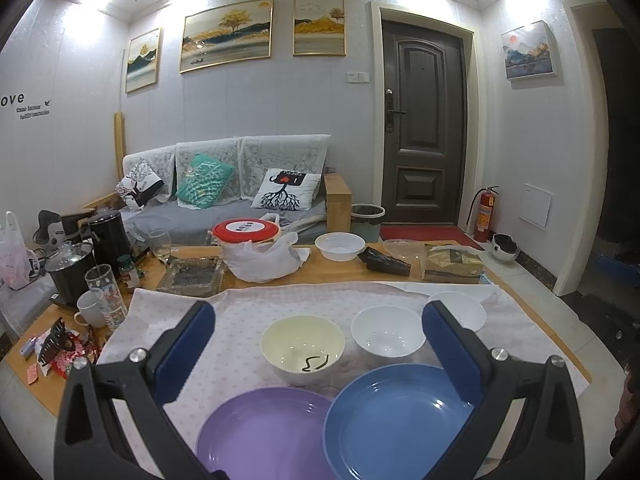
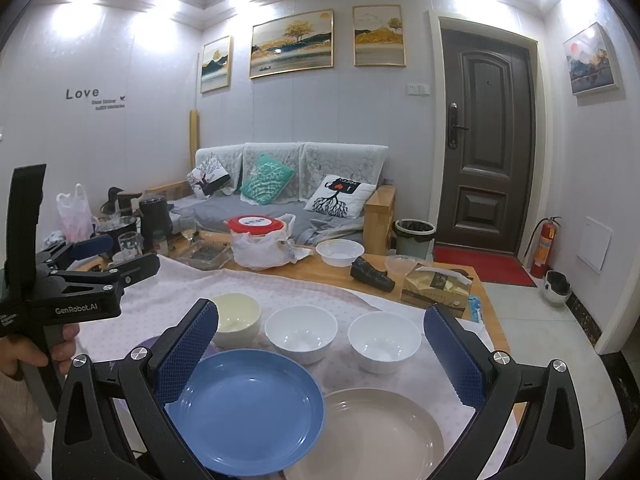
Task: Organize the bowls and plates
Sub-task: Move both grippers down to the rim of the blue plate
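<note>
We are holding our left gripper and right gripper spread wide and gripping nothing, both hovering above the near edge of the cloth with free air between their blue pads. Just ahead, the purple plate, blue plate and beige plate are lying flat along the near edge, blue and beige rims touching, while the cream bowl and two white bowls are standing mouth-up in a left-to-right row behind them. Beyond the cloth's far edge, clutter is crowding the table, leaving bare cloth mostly at the left.
</note>
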Action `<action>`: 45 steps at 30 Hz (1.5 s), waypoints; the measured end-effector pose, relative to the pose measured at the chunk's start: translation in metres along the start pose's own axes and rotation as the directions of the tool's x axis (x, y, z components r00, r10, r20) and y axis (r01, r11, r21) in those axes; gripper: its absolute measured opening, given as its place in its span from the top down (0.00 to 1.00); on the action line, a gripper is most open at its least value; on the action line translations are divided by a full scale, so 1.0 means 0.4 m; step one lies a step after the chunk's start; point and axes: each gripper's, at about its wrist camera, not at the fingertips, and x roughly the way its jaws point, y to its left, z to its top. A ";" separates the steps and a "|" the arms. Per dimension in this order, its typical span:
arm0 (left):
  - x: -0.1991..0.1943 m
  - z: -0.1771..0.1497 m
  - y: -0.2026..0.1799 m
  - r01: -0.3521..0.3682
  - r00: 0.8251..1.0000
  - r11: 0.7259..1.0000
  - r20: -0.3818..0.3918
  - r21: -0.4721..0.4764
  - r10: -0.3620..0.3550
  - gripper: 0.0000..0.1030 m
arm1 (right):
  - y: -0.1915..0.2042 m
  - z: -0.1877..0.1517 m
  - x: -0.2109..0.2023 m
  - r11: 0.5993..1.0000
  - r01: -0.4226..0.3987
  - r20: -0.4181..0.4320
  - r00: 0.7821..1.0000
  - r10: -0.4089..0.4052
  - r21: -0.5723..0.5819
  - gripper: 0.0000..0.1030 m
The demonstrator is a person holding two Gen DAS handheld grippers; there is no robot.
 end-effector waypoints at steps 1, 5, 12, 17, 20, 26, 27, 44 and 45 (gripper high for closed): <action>-0.001 0.000 -0.001 0.001 1.000 1.000 0.000 0.001 -0.001 0.00 | 0.000 -0.001 0.000 1.000 0.000 0.000 1.000 0.000 0.000 0.01; -0.002 0.000 -0.002 0.005 1.000 1.000 0.000 0.000 -0.005 0.00 | 0.001 0.000 0.000 1.000 0.001 0.001 1.000 -0.001 -0.001 0.01; -0.005 0.001 -0.005 0.011 1.000 1.000 0.002 0.000 -0.011 0.00 | -0.001 0.000 0.001 1.000 0.003 -0.003 1.000 -0.003 0.000 0.01; -0.008 0.001 -0.003 0.027 1.000 1.000 0.002 0.000 -0.027 0.00 | 0.003 -0.004 0.005 1.000 0.001 0.004 1.000 -0.001 -0.006 0.01; -0.008 0.002 -0.005 0.045 0.999 0.999 0.001 0.002 -0.045 0.01 | 0.013 -0.006 0.003 1.000 -0.009 0.014 1.000 0.009 -0.025 0.01; -0.018 0.007 -0.008 0.096 0.995 0.995 0.020 0.020 -0.096 0.01 | 0.036 -0.006 0.000 0.999 -0.022 0.019 1.000 0.023 -0.047 0.01; -0.020 0.007 -0.009 0.111 0.993 0.993 0.028 0.034 -0.112 0.01 | 0.037 -0.006 0.001 0.998 -0.036 0.016 0.999 0.037 -0.044 0.01; 0.210 -0.177 0.067 0.273 0.879 0.945 -0.352 -0.181 -0.321 0.51 | -0.004 -0.196 0.203 0.997 -0.052 -0.377 0.924 0.072 0.062 0.55; 0.222 -0.192 0.065 0.268 0.873 0.945 -0.368 -0.185 -0.320 0.53 | -0.011 -0.210 0.214 0.996 -0.051 -0.394 0.916 0.075 0.071 0.56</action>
